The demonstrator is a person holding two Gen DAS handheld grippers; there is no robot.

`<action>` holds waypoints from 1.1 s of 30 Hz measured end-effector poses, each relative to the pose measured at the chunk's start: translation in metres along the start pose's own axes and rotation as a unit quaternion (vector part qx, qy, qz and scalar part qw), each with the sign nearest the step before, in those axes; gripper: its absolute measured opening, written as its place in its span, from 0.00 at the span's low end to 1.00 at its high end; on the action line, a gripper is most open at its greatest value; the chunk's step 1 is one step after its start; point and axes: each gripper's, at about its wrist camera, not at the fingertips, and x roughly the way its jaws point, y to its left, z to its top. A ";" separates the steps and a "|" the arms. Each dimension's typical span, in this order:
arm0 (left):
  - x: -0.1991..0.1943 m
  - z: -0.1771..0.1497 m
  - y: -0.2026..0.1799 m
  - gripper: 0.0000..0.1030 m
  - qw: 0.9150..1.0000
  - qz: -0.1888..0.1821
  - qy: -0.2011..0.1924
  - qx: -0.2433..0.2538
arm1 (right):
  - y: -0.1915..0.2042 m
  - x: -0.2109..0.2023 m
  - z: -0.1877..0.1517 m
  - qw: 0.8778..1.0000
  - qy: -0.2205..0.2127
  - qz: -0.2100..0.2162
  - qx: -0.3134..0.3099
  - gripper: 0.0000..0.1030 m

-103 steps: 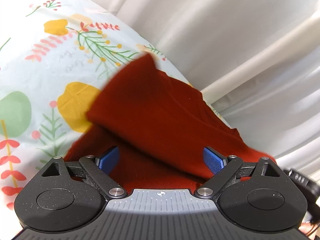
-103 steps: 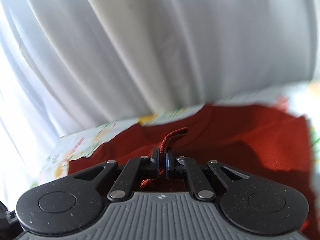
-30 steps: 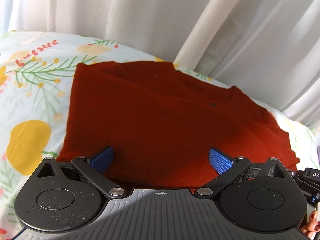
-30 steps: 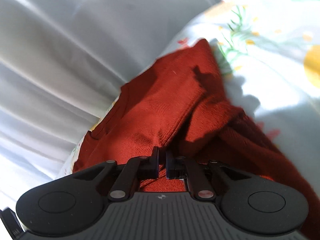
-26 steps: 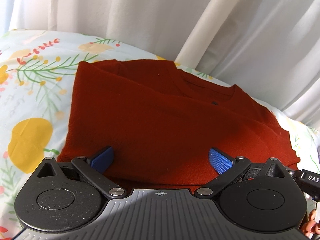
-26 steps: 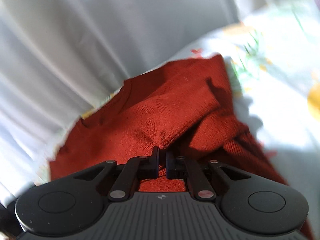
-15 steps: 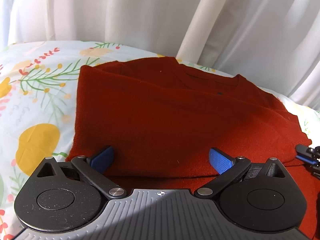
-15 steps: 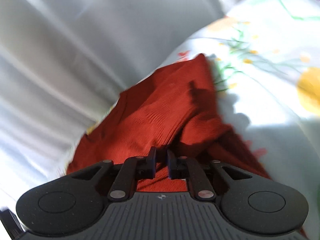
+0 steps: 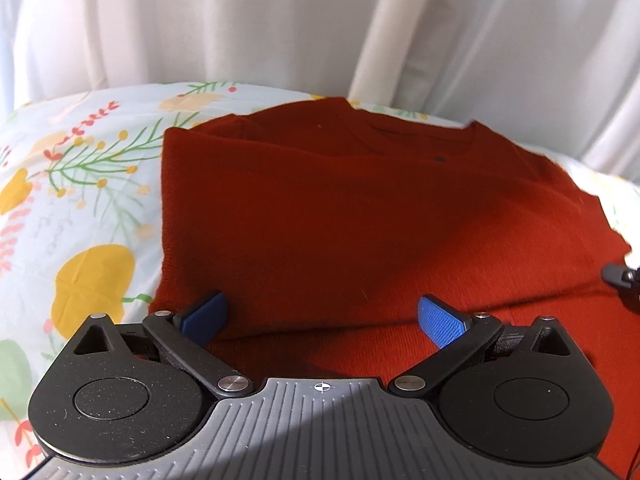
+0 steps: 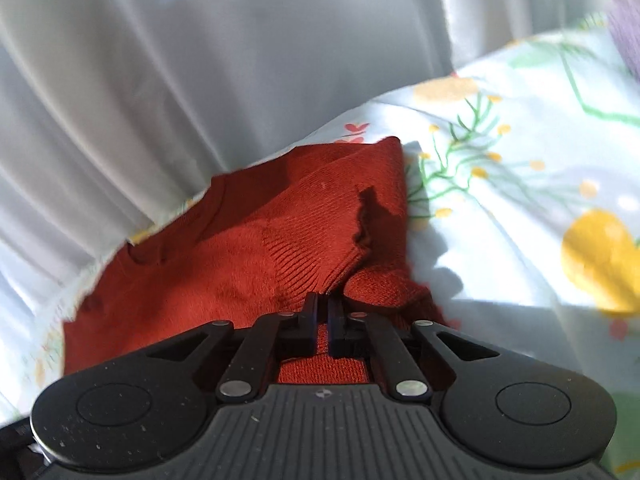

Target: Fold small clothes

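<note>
A red knit sweater [image 9: 360, 208] lies folded on the floral sheet [image 9: 80, 184], its neckline toward the curtain. My left gripper [image 9: 322, 318] hovers over the sweater's near edge. It is open, blue pads [image 9: 440, 320] wide apart, with nothing pinched. In the right wrist view the sweater [image 10: 240, 248] shows a folded layer with a ribbed hem [image 10: 316, 256]. My right gripper [image 10: 324, 312] has its jaws closing on that ribbed edge, with red cloth caught between the pads. Its dark tip [image 9: 622, 276] shows at the right edge of the left wrist view.
White curtains [image 9: 280, 20] hang close behind the sweater and fill the back of both views. The floral sheet [image 10: 520, 200] spreads out to the right of the sweater in the right wrist view, with a yellow print [image 10: 600, 256] on it.
The right gripper's jaws parted a little half a second ago and have come together again on the ribbed edge. Both views have rolled. The right gripper's tip now shows in the left view.
</note>
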 end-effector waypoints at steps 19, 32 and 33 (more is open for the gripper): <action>-0.151 -0.131 0.046 1.00 0.990 -0.008 0.065 -0.123 | -0.080 -0.179 -0.115 0.988 0.126 0.050 -0.078 0.33; -0.174 -0.169 0.077 0.77 0.976 -0.014 0.095 -0.195 | -0.093 -0.186 -0.127 0.986 0.141 0.069 -0.059 0.33; -0.174 -0.171 0.079 0.73 0.975 -0.019 0.096 -0.199 | -0.093 -0.187 -0.127 0.986 0.142 0.071 -0.059 0.32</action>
